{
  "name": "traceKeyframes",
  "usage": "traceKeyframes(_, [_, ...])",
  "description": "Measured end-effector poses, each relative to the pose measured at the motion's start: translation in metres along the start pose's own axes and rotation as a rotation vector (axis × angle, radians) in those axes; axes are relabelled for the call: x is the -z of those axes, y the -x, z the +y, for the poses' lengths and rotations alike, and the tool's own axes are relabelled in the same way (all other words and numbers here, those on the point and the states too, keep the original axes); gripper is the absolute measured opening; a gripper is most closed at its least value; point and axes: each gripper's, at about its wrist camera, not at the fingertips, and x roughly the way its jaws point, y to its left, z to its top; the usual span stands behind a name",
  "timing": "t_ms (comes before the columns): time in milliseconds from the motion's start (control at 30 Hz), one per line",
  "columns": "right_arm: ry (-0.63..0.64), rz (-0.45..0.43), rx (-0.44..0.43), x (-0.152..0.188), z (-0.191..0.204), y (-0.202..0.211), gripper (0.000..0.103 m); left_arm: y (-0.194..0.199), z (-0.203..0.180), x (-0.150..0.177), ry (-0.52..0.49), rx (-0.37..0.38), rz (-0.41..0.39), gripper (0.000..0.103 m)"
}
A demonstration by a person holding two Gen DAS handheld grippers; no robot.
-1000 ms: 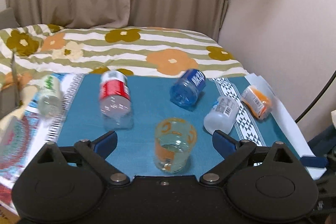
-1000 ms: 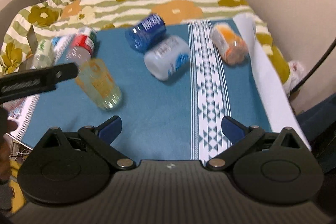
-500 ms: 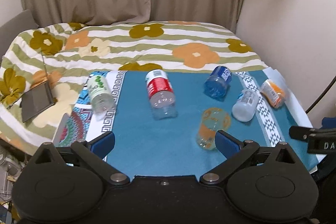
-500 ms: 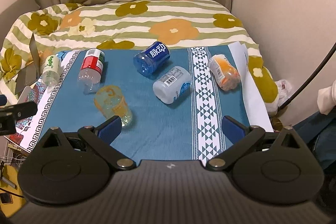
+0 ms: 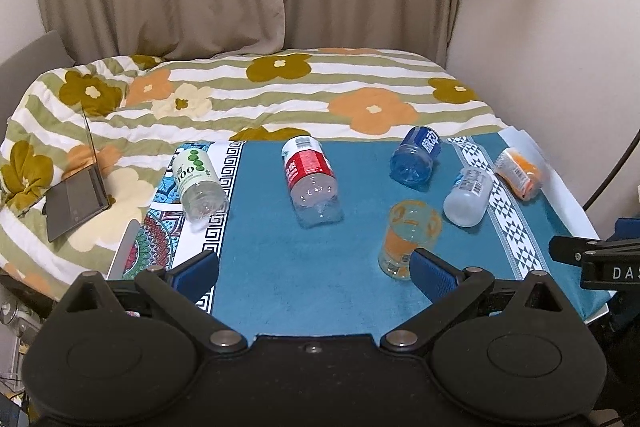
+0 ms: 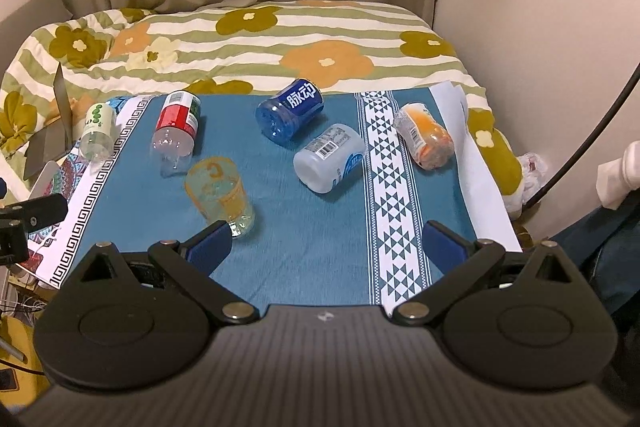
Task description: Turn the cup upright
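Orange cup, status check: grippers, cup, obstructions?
Left gripper open, right gripper open, both empty. Orange cup standing on blue cloth. White-label bottle lying nearby, apart from it.

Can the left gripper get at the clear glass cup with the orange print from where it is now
Probably yes. The left gripper is open, and the clear orange-printed glass cup stands just ahead by its right finger, with bare blue cloth between.

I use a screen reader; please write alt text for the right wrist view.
An orange-patterned clear cup stands upright on a blue cloth, just ahead of the open right gripper. Five cut bottles lie on their sides behind it.
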Motion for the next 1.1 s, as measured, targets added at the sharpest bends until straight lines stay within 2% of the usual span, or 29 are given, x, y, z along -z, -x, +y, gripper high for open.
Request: traceKeyframes(1100, [-0.008,-0.012,0.001,0.0009,-0.0044,0.0055,0.103,0.0068,-0.0022,-0.001,-0.016,-0.019,-0.023,0.103])
